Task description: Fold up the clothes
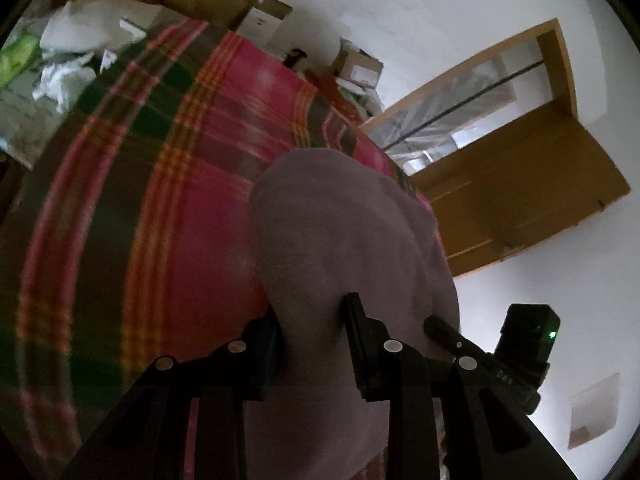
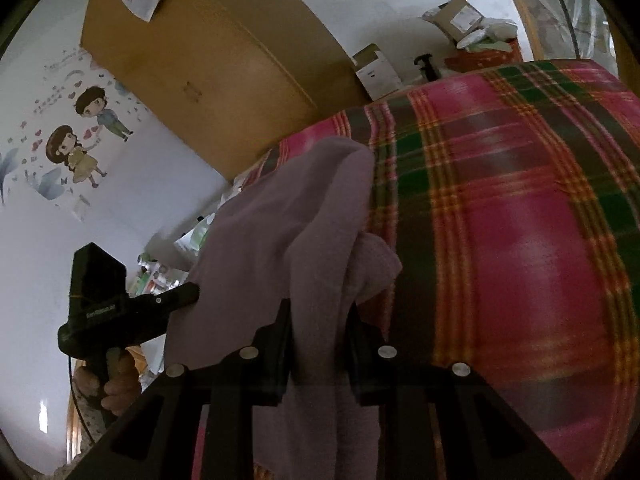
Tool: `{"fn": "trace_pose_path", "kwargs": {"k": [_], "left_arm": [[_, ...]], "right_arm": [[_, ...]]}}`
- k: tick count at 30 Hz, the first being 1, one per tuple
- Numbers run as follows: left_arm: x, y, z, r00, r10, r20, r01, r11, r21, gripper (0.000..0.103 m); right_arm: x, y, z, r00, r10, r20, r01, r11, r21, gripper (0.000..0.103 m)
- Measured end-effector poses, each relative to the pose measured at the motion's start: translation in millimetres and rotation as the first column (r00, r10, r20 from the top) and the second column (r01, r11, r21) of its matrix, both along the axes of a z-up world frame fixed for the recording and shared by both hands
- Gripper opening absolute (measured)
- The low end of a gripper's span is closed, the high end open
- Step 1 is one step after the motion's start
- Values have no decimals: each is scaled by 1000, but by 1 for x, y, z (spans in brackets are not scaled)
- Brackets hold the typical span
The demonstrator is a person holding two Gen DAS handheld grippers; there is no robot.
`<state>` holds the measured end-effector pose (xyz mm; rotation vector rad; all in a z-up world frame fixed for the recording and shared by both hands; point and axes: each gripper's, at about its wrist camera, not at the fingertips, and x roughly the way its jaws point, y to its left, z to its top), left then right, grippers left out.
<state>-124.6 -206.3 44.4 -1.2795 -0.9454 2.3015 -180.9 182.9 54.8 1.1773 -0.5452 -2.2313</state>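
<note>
Both grippers pinch the mauve cloth [image 1: 340,240]: left gripper [image 1: 316,344] and right gripper [image 2: 320,340] each have jaws pressed onto fabric, likely one top corner apiece so it hangs flat for a fold; cloth is lifted above the plaid blanket [image 2: 520,220], lower part draping toward it; blanket looks clear and wide ahead; boxes [image 1: 360,66] sit only at the far edge
</note>
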Motion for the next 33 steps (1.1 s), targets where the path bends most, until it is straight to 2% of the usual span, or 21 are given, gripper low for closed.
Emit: {"fn": "trace_pose_path", "kwargs": {"k": [7,9,13,19,23,28,33], "left_arm": [[-26,-30,-7,999,34,-8,-35,999,-10,30],[-35,-35,-15,999,39,6,-39,999,-9,30],[-44,-38,-32,999,33,36,-33,999,-7,30],[-47,-38,-39,1000,16,22,-16,1000,8,32],[-35,-38,-42,999,42,20,-43,999,29,35],[-17,-26,-22,997,75,-24,-76,993,-88,35],[12,-8,0,992,89,-93,-108,968,-226,35]], "right_arm": [[-30,-30,-8,1000,11,-15,-10,1000,24,24],[-37,-34,-15,1000,12,4,-12,1000,19,24],[-47,-42,-35,1000,-1,29,-1,997,73,25],[-50,-45,-45,1000,-2,23,-1,994,112,32],[-48,-46,-45,1000,-14,28,10,992,129,37],[-36,-47,-32,1000,-18,3,17,978,208,37],[-14,-41,-20,998,-40,-41,48,973,227,38]]}}
